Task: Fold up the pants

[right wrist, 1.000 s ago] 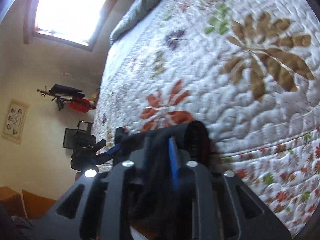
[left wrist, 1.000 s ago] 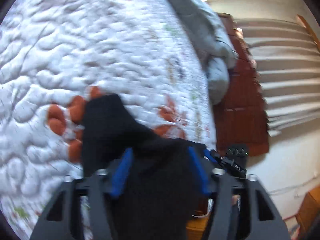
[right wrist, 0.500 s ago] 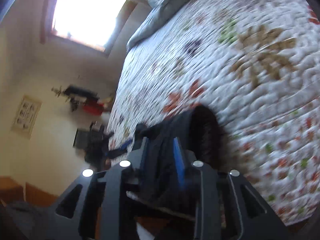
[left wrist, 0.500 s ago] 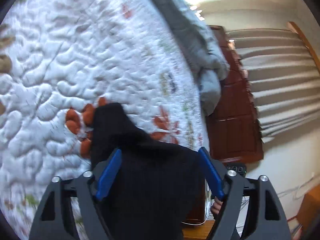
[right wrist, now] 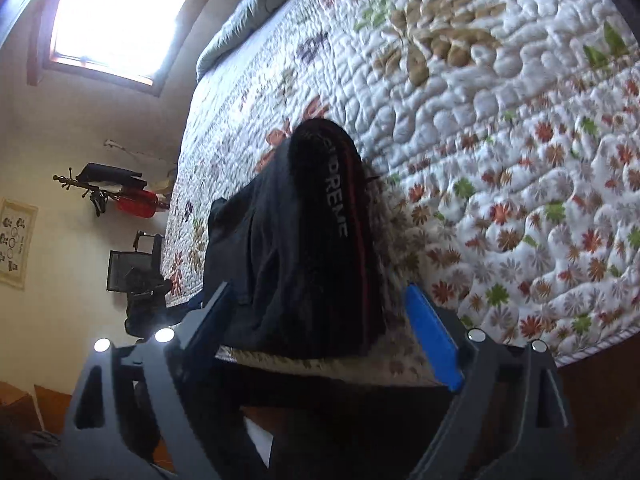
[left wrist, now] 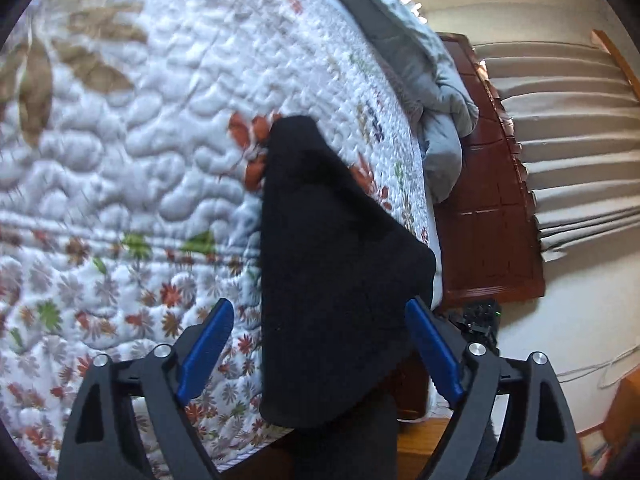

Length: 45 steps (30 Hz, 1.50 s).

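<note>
Pants (left wrist: 332, 264), black, folded, lie on floral quilt (left wrist: 132, 128) near bed edge, reaching toward 12 o'clock. Left gripper (left wrist: 320, 340) and right gripper (right wrist: 316, 320): jaws have just been opening, now spread wide w/ pants between, blue pads not pressing. Waistband lettering at 1 o'clock in right view.

Both the left gripper (left wrist: 316, 344) and the right gripper (right wrist: 320, 328) have just been opening, letting go of the black pants (left wrist: 332, 248). The pants now lie between the spread jaws, and both grippers have drawn back toward the near edge.
</note>
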Motion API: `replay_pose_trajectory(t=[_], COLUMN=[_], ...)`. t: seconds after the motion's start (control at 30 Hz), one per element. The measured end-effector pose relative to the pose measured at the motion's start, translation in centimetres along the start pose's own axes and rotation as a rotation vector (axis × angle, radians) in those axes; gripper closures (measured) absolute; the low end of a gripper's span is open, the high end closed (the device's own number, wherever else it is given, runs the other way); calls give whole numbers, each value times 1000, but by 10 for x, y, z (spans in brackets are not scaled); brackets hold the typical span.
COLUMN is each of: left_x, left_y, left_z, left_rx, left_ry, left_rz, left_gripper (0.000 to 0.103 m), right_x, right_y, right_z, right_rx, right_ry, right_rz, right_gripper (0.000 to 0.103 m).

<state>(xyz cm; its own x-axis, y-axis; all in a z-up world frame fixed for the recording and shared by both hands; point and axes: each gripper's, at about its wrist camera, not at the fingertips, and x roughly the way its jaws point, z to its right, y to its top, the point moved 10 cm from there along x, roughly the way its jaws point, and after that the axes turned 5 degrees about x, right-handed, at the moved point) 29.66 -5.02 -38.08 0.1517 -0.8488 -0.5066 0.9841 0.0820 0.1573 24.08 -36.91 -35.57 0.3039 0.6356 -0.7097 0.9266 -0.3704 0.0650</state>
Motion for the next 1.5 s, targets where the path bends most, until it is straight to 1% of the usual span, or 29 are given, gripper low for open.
replay_pose_trajectory(t=[0.1,0.2,0.27,0.33,0.4,0.5,0.6,0.77,0.87,0.9,0.93,0.97,1.0,1.03,1.13,1.23,1.33,1.43,1.5], left_x=[11,19,24,31,38,46,53,61,62,64,65,65,65,64,59,57,53,48,44], left_y=[0,5,8,9,9,10,10,9,8,7,7,7,7,6,5,3,5,6,6], left_z=[-8,-11,-11,-8,-7,-7,-4,2,2,2,1,-1,-2,-5,-14,-14,-9,0,6], left_rx=[-44,-93,-107,-97,-87,-81,-79,-58,-48,-42,-38,-37,-40,-41,-66,-52,-44,-17,-7], left_ry=[-30,-64,-77,-80,-78,-73,-83,-75,-53,-38,-20,-1,16,29,47,72,75,82,91], left_rz=[-33,-49,-63,-90,-116,-139,-153,-172,-170,-173,-175,-175,-177,-178,-172,-158,-141,-129,-125], left_gripper=[15,14,14,13,13,13,13,13,15,18,23,27,35,43,60,67,72,73,74], right_x=[17,33,44,58,65,71,73,78,80,80,81,81,80,79,73,67,60,51,49], right_y=[1,6,9,13,14,18,20,17,14,14,13,11,11,11,9,8,6,2,-4], right_z=[5,6,9,9,6,0,-6,-10,-14,-15,-16,-13,-15,-16,-21,-33,-42,-50,-64], right_rx=[45,75,83,77,69,60,47,15,-13,-21,-31,-34,-21,-23,-45,-68,-79,-99,-116], right_ry=[17,62,62,70,91,118,153,137,120,109,93,61,72,74,62,29,10,-7,-14], right_rz=[-74,-127,-163,-191,-208,-211,-220,-244,-250,-249,-247,-250,-254,-249,-230,-203,-181,-167,-162], right_gripper=[15,13,13,8,2,2,2,2,2,7,29,44,54,60,68,70,71,72,73])
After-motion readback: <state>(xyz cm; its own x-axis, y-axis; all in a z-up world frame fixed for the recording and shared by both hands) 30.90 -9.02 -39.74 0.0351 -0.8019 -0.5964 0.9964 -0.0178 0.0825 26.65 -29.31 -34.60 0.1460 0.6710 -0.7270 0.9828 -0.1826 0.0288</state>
